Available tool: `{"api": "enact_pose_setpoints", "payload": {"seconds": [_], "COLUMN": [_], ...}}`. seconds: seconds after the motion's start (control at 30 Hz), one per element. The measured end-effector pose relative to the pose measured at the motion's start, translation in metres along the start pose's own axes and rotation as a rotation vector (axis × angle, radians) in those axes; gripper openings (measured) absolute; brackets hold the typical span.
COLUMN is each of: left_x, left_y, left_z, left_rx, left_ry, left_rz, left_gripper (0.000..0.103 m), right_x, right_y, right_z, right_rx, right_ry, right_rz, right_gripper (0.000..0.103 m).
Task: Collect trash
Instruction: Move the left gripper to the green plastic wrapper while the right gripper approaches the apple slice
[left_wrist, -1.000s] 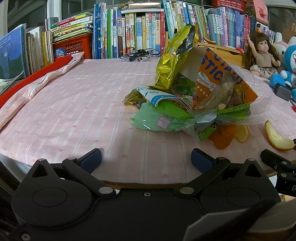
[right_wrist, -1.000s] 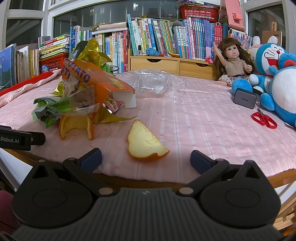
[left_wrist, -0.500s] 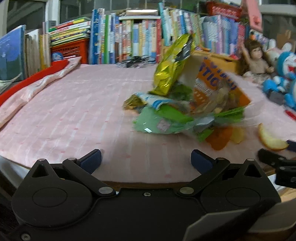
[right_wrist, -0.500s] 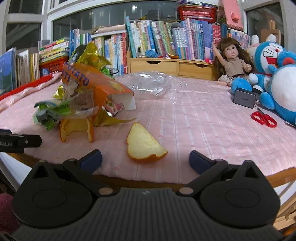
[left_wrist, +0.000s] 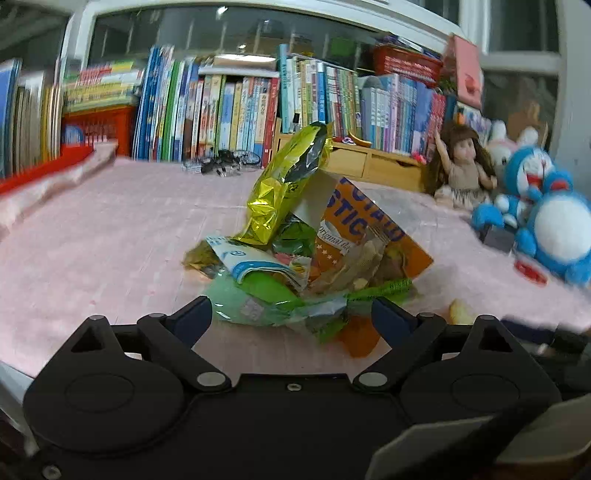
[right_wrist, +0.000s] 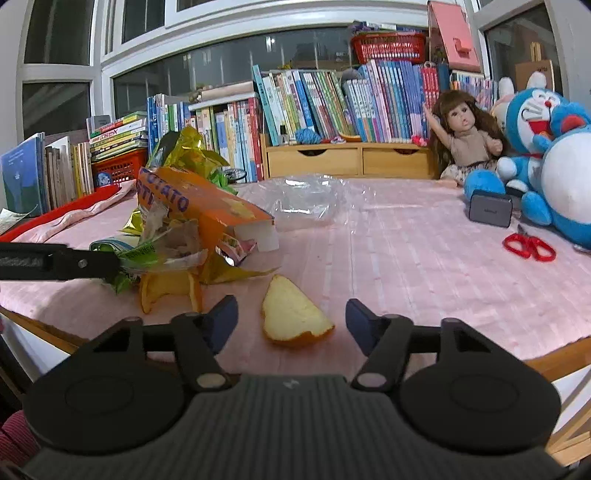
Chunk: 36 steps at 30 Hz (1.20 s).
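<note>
**Both tools spread wide at the near edge of the trash**

Nearest, at the right tool (right_wrist: 291, 321): fingers set wide apart, nothing held, straddling a lone wedge of orange peel (right_wrist: 293, 322) lying pith-up on the pink-striped worktop (right_wrist: 424, 266). Lined up that way, judging by the pose, to close on the wedge as the easiest single piece.

Just left of it, a second curled orange peel (right_wrist: 173, 291) tucked under the heap's edge. At the left tool (left_wrist: 291, 317): likewise spread wide and empty, fingertips framing the green wrapper (left_wrist: 266, 302) at the heap's near foot, probably aimed at that loose, flat bag because it sticks out lowest.

Behind that, the heap itself: an orange potato-stick box (right_wrist: 207, 206) leaning tilted over crumpled wrappers, a gold foil bag (left_wrist: 284, 192) propped upright against it. Piled together rather than scattered, so a few grabs should clear it.

Further back, a clear plastic bag (right_wrist: 306, 201) lying slack, apart from the heap; possibly the collecting bag, though not certain.

To the right, red scissors (right_wrist: 530, 246), a small grey device (right_wrist: 490, 208), a doll (right_wrist: 465, 144) and blue plush toys (right_wrist: 546, 147); not trash. Farthest, books (right_wrist: 332, 107) along the window.
</note>
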<state>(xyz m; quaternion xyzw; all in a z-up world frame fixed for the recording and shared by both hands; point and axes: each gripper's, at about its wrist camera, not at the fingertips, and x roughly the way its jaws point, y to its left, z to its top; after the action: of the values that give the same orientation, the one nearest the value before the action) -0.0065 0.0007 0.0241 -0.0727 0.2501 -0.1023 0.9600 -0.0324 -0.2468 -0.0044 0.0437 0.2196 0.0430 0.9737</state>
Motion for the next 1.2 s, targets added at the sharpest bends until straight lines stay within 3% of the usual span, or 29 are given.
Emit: {"api": "enact_pose_setpoints", "payload": {"seconds": [0.07, 0.17, 0.23, 0.27, 0.43, 0.53, 0.57, 0.6, 0.73, 0.77, 0.8, 0.87, 0.93, 1.0, 1.1, 1.2], "left_x": [0.010, 0.022, 0.028, 0.029, 0.017, 0.002, -0.001, -0.004, -0.002, 0.001, 0.002, 0.004, 0.004, 0.005, 0.007, 0.016], "left_y": [0.009, 0.020, 0.023, 0.024, 0.019, 0.018, 0.017, 0.018, 0.023, 0.026, 0.029, 0.032, 0.034, 0.034, 0.038, 0.048], "left_z": [0.000, -0.003, -0.004, -0.005, -0.003, -0.002, -0.002, -0.001, -0.004, -0.006, -0.008, -0.011, -0.012, -0.011, -0.008, -0.006], "left_rx": [-0.140, -0.275, -0.281, -0.276, -0.241, -0.223, -0.214, -0.206, -0.207, -0.233, -0.262, -0.312, -0.325, -0.326, -0.387, -0.522], "left_ry": [0.037, 0.082, 0.097, 0.099, 0.056, 0.021, 0.015, 0.011, 0.035, 0.049, 0.062, 0.071, 0.050, 0.029, 0.018, 0.049], "left_rz": [-0.040, -0.095, -0.128, -0.138, -0.113, -0.104, -0.100, -0.091, -0.087, -0.100, -0.108, -0.103, -0.092, -0.081, -0.101, -0.160], "left_gripper": [0.092, 0.079, 0.062, 0.048, 0.044, 0.030, 0.017, 0.016, 0.018, 0.024, 0.042, 0.064, 0.067, 0.080, 0.086, 0.083], "right_x": [0.004, 0.006, 0.005, 0.004, -0.002, -0.005, -0.005, -0.005, -0.002, -0.001, -0.001, -0.001, -0.001, 0.000, 0.000, 0.001], "right_y": [0.000, 0.001, 0.001, 0.001, 0.001, 0.002, 0.002, 0.003, 0.003, 0.003, 0.003, 0.002, 0.001, 0.001, 0.001, 0.001], "right_z": [-0.003, -0.004, -0.004, -0.004, -0.004, -0.003, -0.003, -0.003, -0.003, -0.003, -0.004, -0.005, -0.006, -0.007, -0.009, -0.008], "right_rx": [0.014, 0.027, 0.023, 0.022, 0.025, 0.029, 0.027, 0.025, 0.027, 0.031, 0.035, 0.038, 0.034, 0.029, 0.033, 0.038], "right_ry": [0.007, -0.001, -0.012, -0.018, -0.051, -0.064, -0.067, -0.069, -0.057, -0.055, -0.052, -0.045, -0.037, -0.030, -0.025, -0.028], "right_rz": [-0.003, -0.015, -0.014, -0.012, -0.015, -0.011, -0.010, -0.010, -0.019, -0.023, -0.024, -0.027, -0.030, -0.032, -0.032, -0.029], "right_gripper": [0.051, 0.038, 0.036, 0.035, 0.031, 0.031, 0.030, 0.030, 0.029, 0.029, 0.029, 0.029, 0.030, 0.030, 0.031, 0.031]}}
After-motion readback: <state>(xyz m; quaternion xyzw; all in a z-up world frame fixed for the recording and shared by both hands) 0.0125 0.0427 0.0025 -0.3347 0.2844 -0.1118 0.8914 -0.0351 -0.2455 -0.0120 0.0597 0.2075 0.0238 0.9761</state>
